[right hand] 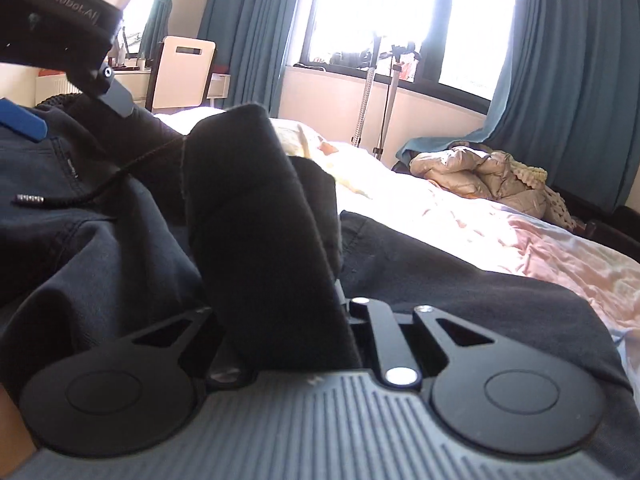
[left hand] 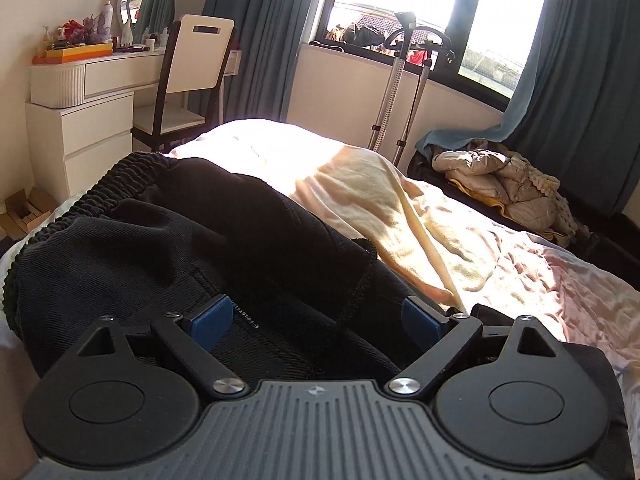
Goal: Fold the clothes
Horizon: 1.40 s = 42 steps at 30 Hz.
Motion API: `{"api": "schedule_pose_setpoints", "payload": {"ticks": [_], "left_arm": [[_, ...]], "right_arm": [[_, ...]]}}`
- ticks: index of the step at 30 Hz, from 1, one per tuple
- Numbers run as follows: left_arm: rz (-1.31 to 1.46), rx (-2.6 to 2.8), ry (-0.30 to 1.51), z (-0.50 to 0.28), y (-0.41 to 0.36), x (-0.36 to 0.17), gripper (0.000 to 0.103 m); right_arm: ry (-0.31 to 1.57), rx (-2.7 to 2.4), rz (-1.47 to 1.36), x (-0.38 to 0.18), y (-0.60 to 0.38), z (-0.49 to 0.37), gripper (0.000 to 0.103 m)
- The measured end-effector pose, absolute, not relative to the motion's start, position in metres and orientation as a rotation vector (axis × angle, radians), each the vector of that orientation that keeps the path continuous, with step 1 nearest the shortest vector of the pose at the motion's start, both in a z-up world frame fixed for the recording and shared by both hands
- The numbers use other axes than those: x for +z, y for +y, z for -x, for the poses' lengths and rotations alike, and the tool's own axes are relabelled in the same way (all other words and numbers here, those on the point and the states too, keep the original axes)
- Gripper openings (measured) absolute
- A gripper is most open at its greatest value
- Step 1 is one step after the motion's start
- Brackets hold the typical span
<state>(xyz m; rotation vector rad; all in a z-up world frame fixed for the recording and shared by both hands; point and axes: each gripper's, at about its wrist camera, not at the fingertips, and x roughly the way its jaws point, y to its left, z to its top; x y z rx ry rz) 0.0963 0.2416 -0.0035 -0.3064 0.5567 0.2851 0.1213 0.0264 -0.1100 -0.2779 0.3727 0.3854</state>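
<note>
Left wrist view: the left gripper (left hand: 316,312) has its jaws spread wide, its blue pads (left hand: 212,318) resting on the dark trousers (left hand: 132,264) with no fold pinched between them. The trousers fill the lower left of the frame, their ribbed waistband (left hand: 120,182) toward the upper left, lying on the bed (left hand: 460,240) under a pale sheet. Beyond, at upper left, stand a chair (left hand: 196,68) and a white dresser (left hand: 88,132); a beige jacket (left hand: 500,184) lies at mid right below the window (left hand: 420,4). In the right wrist view the right gripper (right hand: 280,320) is closed on a thick fold of the trousers that rises up the centre of the frame and hides its fingertips. A drawstring (right hand: 60,199) with a metal tip lies at mid left, and the left gripper reaches in from the upper left corner.
</note>
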Motion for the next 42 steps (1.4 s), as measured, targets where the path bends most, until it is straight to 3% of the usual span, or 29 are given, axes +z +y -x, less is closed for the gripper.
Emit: {"api": "schedule_pose_setpoints", "payload": {"ticks": [8, 12, 15, 19, 22, 31, 38, 42], "left_arm": [[0.255, 0.242, 0.564, -0.101, 0.227, -0.004, 0.093], [0.28, 0.235, 0.551, -0.098, 0.23, -0.007, 0.093], [0.292, 0.208, 0.506, -0.095, 0.23, -0.007, 0.093], [0.237, 0.132, 0.461, -0.093, 0.219, -0.01, 0.093], [0.191, 0.086, 0.468, -0.095, 0.208, -0.014, 0.093], [0.186, -0.093, 0.536, -0.091, 0.183, -0.023, 0.088], [0.168, -0.141, 0.583, -0.082, 0.166, -0.027, 0.077], [0.168, -0.147, 0.584, -0.079, 0.16, -0.024, 0.072]], "right_arm": [[0.33, 0.436, 0.337, -0.099, 0.039, -0.108, 0.014], [0.371, 0.455, 0.336, -0.109, 0.041, -0.107, 0.019], [0.395, 0.478, 0.281, -0.1, 0.034, -0.105, 0.03], [0.45, 0.58, 0.234, -0.087, 0.013, -0.084, 0.063], [0.494, 0.648, 0.22, -0.078, -0.015, -0.06, 0.071], [0.49, 0.428, 0.044, -0.046, -0.13, -0.033, 0.072], [0.53, 0.202, -0.194, -0.081, -0.188, -0.059, 0.072], [0.581, 0.229, -0.178, -0.095, -0.187, -0.068, 0.071]]}}
